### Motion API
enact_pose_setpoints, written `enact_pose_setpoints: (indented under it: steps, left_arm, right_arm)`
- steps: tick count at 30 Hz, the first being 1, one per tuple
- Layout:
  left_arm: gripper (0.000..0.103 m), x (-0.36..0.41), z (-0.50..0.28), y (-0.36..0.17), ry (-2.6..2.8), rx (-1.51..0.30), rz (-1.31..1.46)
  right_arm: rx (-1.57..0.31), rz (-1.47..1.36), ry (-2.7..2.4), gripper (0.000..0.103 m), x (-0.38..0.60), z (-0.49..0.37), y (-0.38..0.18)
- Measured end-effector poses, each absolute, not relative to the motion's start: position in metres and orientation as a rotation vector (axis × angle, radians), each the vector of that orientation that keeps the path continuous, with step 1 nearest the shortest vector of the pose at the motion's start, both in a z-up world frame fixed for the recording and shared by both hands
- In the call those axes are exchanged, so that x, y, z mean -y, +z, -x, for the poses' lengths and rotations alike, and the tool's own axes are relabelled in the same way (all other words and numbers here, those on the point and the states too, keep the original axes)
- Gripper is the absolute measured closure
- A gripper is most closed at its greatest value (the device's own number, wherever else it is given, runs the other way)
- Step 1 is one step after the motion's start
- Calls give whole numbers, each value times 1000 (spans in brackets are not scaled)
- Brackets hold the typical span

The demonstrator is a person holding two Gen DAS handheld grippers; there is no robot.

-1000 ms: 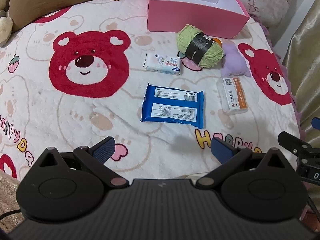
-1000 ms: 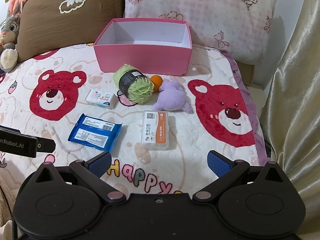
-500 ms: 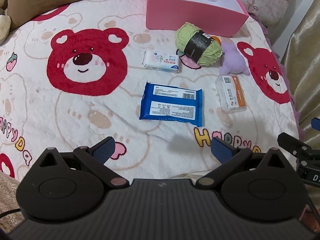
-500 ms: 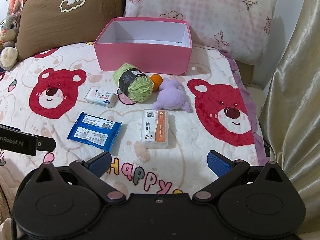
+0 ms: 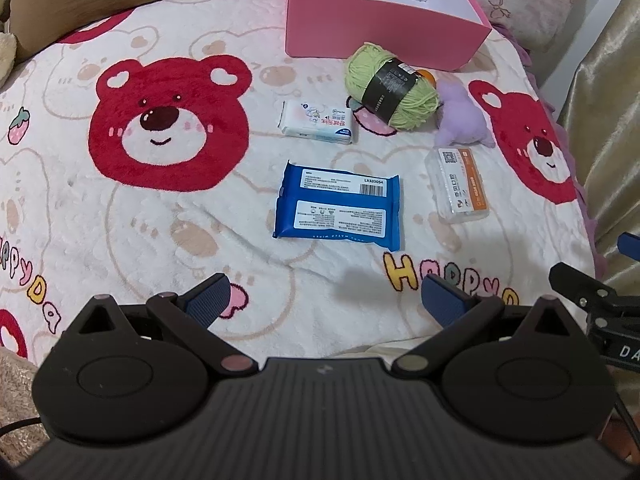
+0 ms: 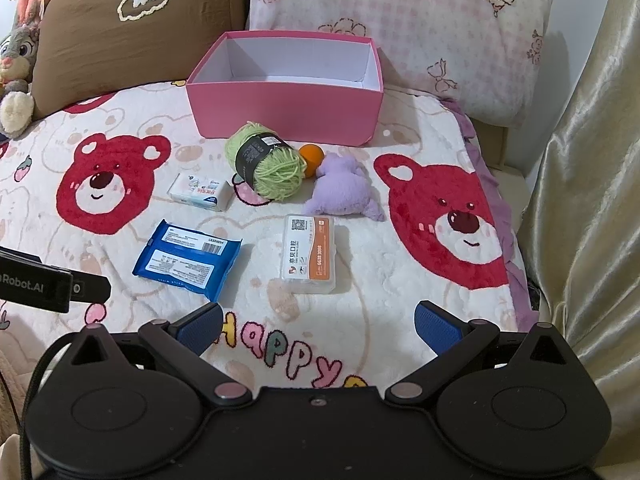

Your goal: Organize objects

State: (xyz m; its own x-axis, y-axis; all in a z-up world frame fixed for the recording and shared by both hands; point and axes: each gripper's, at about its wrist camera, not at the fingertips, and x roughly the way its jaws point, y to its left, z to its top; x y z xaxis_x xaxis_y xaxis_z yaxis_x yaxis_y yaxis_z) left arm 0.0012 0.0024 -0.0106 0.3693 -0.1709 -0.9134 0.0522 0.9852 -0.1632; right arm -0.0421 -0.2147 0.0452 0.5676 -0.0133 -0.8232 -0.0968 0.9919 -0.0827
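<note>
Left gripper [image 5: 326, 294] spread wide and empty, blue packet [image 5: 338, 206] just ahead, right gripper [image 6: 318, 322] likewise spread, clear case [image 6: 309, 254] ahead, pink box [image 6: 286, 110] beyond.

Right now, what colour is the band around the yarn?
Black, around the green yarn; clearest in the right wrist view.

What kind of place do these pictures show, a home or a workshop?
Most likely a bedroom at home: a bed under a fleece bear blanket, two pillows at its head, and a plush rabbit beside them.
</note>
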Motion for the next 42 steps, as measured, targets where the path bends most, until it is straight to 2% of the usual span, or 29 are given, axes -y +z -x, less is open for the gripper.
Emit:
enact_pose_setpoints:
  steps: [32,42]
  left_arm:
    - [0,-2,3,-9,-159,-1179,102]
    - [2,-34,-7,18,-141,-1097,106]
  right_arm:
    - [-973,87,57,0,221,41,43]
    - [-913,61,189,0,198,33,65]
